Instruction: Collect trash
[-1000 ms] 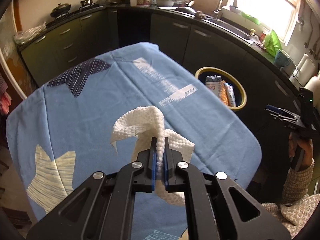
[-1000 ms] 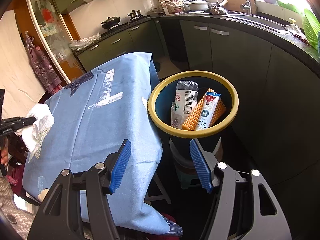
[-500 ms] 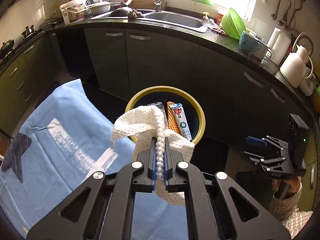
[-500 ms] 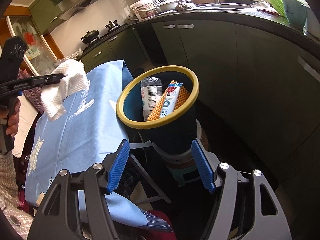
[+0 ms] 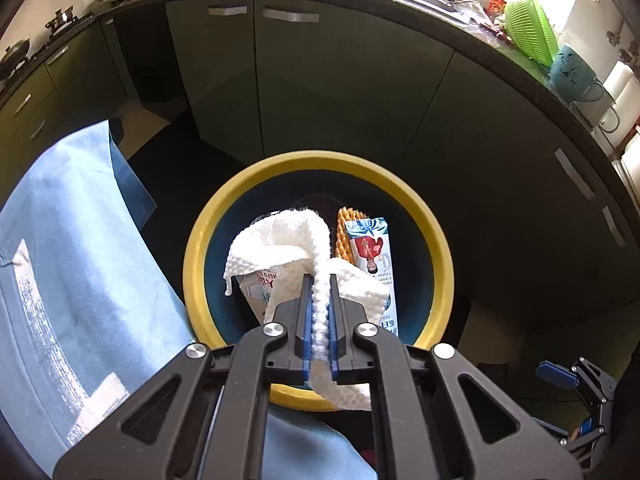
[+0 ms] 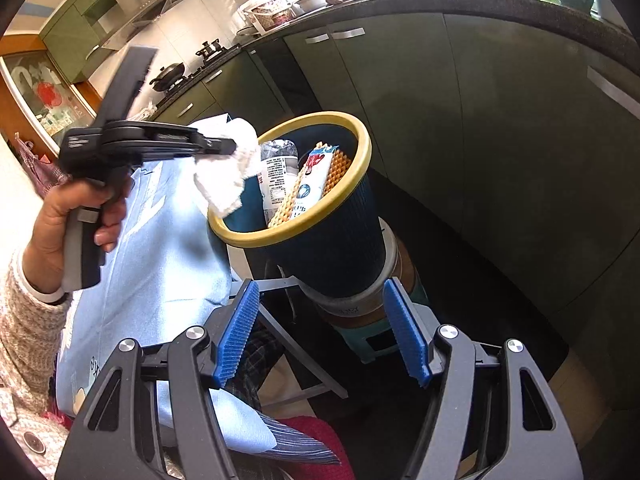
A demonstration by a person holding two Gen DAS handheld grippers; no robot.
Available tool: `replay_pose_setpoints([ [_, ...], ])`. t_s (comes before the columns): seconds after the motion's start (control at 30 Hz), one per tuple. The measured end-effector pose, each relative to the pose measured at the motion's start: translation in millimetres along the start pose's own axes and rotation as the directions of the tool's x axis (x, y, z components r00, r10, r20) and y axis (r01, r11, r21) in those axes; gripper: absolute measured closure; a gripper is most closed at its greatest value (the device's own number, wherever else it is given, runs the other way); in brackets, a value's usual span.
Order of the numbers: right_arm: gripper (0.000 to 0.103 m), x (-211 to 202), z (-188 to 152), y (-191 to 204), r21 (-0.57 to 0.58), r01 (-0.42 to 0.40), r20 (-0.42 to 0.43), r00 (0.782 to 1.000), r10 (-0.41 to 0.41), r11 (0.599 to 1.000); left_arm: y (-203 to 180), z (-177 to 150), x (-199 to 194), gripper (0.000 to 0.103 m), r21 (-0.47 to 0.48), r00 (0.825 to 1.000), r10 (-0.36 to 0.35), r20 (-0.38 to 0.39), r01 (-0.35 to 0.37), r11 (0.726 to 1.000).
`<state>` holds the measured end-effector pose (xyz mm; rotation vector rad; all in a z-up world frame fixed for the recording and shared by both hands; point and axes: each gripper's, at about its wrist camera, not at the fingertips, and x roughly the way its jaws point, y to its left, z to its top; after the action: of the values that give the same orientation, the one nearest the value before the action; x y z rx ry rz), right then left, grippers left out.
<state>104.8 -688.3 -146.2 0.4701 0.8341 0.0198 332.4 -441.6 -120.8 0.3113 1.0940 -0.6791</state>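
My left gripper (image 5: 320,280) is shut on a crumpled white paper towel (image 5: 280,240), held just above the mouth of the yellow-rimmed dark blue bin (image 5: 440,240). In the right wrist view the left gripper (image 6: 234,145) holds the paper towel (image 6: 230,168) over the near-left rim of the bin (image 6: 356,132). Inside the bin lie a plastic bottle (image 6: 276,172), an orange ridged wrapper (image 5: 344,236) and a red-and-white wrapper (image 5: 370,252). My right gripper (image 6: 322,332) stands open with nothing between its fingers, low in front of the bin.
A table with a light blue cloth (image 5: 60,260) stands left of the bin; its edge (image 6: 192,248) touches the bin's side. Dark green kitchen cabinets (image 5: 340,88) curve behind. The bin sits on a stool (image 6: 360,316). A hand (image 6: 72,216) grips the left tool.
My left gripper carried the paper towel from over the table rightward and down to above the bin's mouth. My right gripper shifted a little lower and closer to the bin, still open.
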Motion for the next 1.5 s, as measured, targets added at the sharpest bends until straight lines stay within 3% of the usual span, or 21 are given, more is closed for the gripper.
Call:
replay_pose_setpoints([
  [0.07,0.037,-0.6,-1.0,0.3,0.001,-0.002,0.002,1.0,0.002,1.0,3.7,-4.8,11.5,0.078,-0.036,0.999,0.01,-0.037,-0.012,0.999],
  [0.1,0.037,-2.0,-1.7,-0.1,0.002,-0.003,0.005,1.0,0.003,1.0,6.6,-6.6,16.3,0.049,-0.056,0.998,0.012,-0.054,-0.015,0.998],
  [0.13,0.037,-3.6,-2.1,0.0,0.002,-0.004,0.008,1.0,0.004,1.0,9.4,-8.4,17.7,0.033,-0.073,0.998,0.014,-0.055,-0.018,0.997],
  [0.27,0.037,-10.5,-2.7,0.9,0.005,0.0,0.023,1.0,0.0,1.0,14.3,-13.1,0.3,0.031,-0.093,0.999,0.033,0.007,-0.033,0.995],
  [0.37,0.037,-12.7,-3.4,3.9,0.002,0.0,0.028,1.0,0.0,1.0,21.0,-18.3,-26.2,0.022,-0.135,0.998,0.017,0.066,-0.008,0.991],
  [0.5,0.036,-15.0,-4.7,13.6,-0.022,-0.011,0.028,1.0,0.012,1.0,21.9,-41.7,-78.3,0.02,-0.131,0.984,-0.007,0.18,0.031,0.991],
  [0.6,0.035,-17.2,-4.1,23.2,-0.047,-0.022,0.029,0.999,0.024,0.999,25.8,-75.7,-136.5,0.009,-0.115,0.948,0.033,0.318,0.004,0.993],
  [0.7,0.035,-21.0,-4.3,39.9,-0.084,-0.023,0.036,0.999,0.026,0.996,38.8,-118.4,-191.7,0.007,-0.125,0.885,0.142,0.443,-0.096,0.988],
  [0.77,0.035,-22.9,-4.5,53.5,-0.114,-0.035,0.04,0.998,0.04,0.993,52.2,-151.1,-221.1,0.007,-0.166,0.85,0.215,0.481,-0.152,0.974],
  [0.93,0.03,-28.5,-8.2,100.1,-0.22,-0.041,0.062,0.997,0.055,0.975,90.9,-225.9,-270.8,0.007,-0.325,0.783,0.405,0.473,-0.272,0.906],
  [1.07,0.026,-34.8,-12.9,137.5,-0.297,-0.02,0.094,0.994,0.05,0.955,121.9,-283.1,-297.3,0.007,-0.468,0.741,0.507,0.44,-0.293,0.834],
  [1.2,0.018,-46.5,-21.6,169.2,-0.35,0.012,0.144,0.989,0.041,0.937,127.1,-328.7,-319.4,0.007,-0.556,0.694,0.585,0.42,-0.313,0.77],
  [1.27,0.014,-54.2,-26.2,181.4,-0.367,0.032,0.173,0.984,0.035,0.93,128.6,-348.5,-328.9,0.007,-0.576,0.682,0.609,0.405,-0.327,0.749],
  [1.37,0.009,-67.5,-32.1,195.9,-0.381,0.057,0.218,0.976,0.029,0.923,131.6,-376.7,-341.0,0.007,-0.602,0.685,0.616,0.389,-0.318,0.733],
  [1.4,0.005,-71.5,-34.8,200.1,-0.386,0.071,0.234,0.972,0.023,0.92,131.7,-382.8,-343.3,0.007,-0.608,0.683,0.621,0.384,-0.32,0.727],
  [1.5,0.005,-85.0,-43.7,210.1,-0.405,0.117,0.281,0.96,0.002,0.907,131.8,-398.3,-351.0,0.007,-0.613,0.671,0.646,0.363,-0.35,0.708],
])
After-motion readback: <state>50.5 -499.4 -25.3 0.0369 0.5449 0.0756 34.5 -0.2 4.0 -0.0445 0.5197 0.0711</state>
